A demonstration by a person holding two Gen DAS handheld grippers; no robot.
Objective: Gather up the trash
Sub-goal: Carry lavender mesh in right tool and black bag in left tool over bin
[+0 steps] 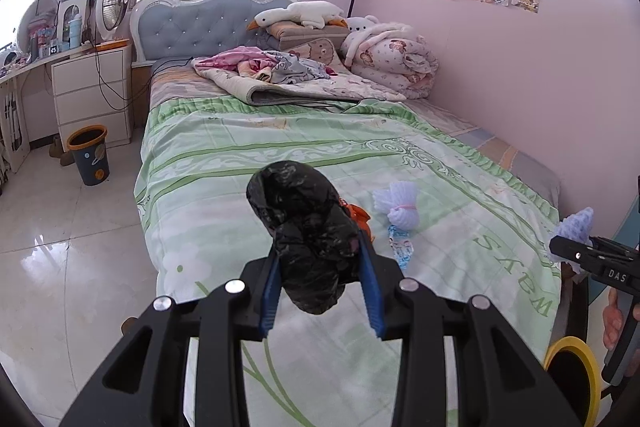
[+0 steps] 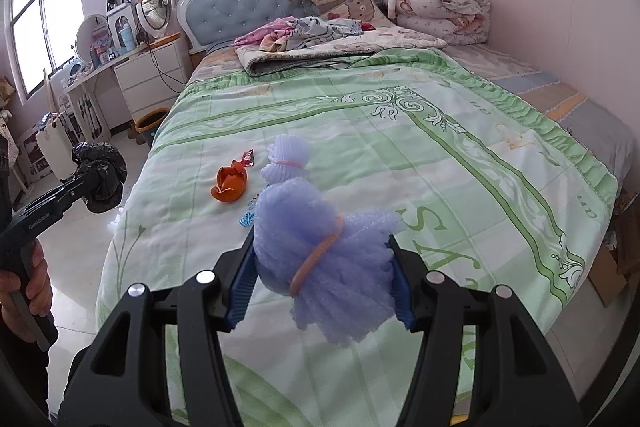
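- Left wrist view: on the green patterned bedspread (image 1: 248, 163) lie a second lavender foam-net bundle (image 1: 394, 205), a small blue printed wrapper (image 1: 401, 247) and an orange crumpled peel (image 1: 360, 217), partly hidden behind the load. A dark blue bin with an orange rim (image 1: 89, 155) stands on the floor beside the bed.
- The left hand-held gripper (image 1: 320, 267) is level over the bed's foot, clamping a crumpled black plastic bag (image 1: 308, 231).
- Right wrist view: the right hand-held gripper (image 2: 324, 279) hovers above the bedspread, closed on a lavender foam-net bundle tied with an orange band (image 2: 320, 251); a small red wrapper (image 2: 248, 159) lies near the peel.

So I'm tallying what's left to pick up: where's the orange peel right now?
The orange peel lies on the green bedspread near its left edge in the right wrist view, beside a small red wrapper and left of the foam net bundle on the bed.
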